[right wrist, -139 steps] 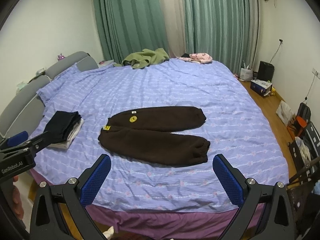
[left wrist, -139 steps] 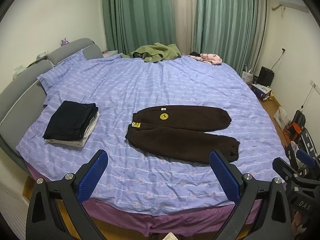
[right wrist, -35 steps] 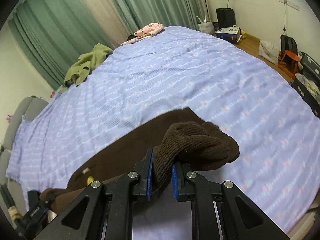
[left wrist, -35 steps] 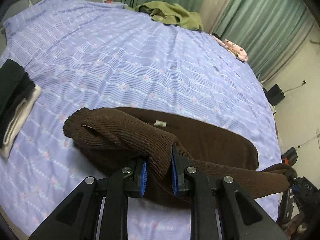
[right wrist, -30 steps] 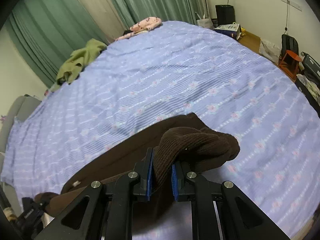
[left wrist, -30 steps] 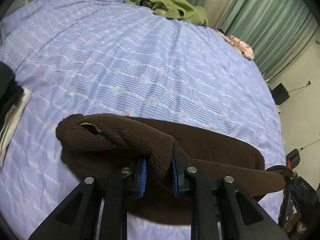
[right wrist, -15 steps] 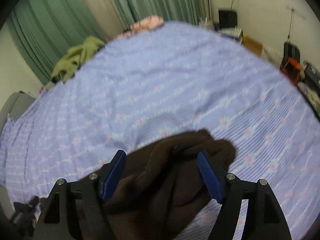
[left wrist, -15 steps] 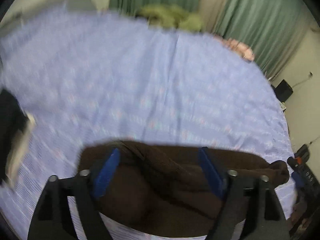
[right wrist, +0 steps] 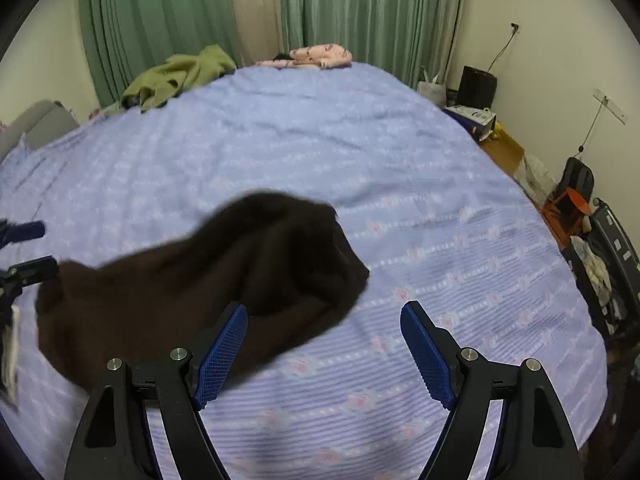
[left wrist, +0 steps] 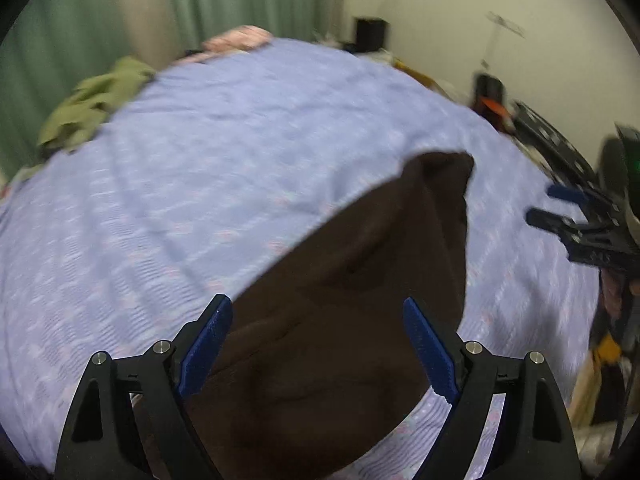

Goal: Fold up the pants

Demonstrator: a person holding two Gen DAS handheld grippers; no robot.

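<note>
Having just let go, both the left hand-held gripper (left wrist: 318, 346) and right hand-held gripper (right wrist: 324, 354) gaping wide and empty, brown pants (right wrist: 192, 284) dropped lengthwise-folded at lower centre on the bed (right wrist: 400, 168), ready for the crosswise fold.

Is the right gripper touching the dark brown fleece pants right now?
Apart. The right wrist view shows the right gripper with jaws wide, just opened; the dark brown fleece pants lie on the bed, no cloth between the blue pads.

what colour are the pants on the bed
Dark brown. The pants show best in the right wrist view, lying on the lilac striped bedsheet.
</note>
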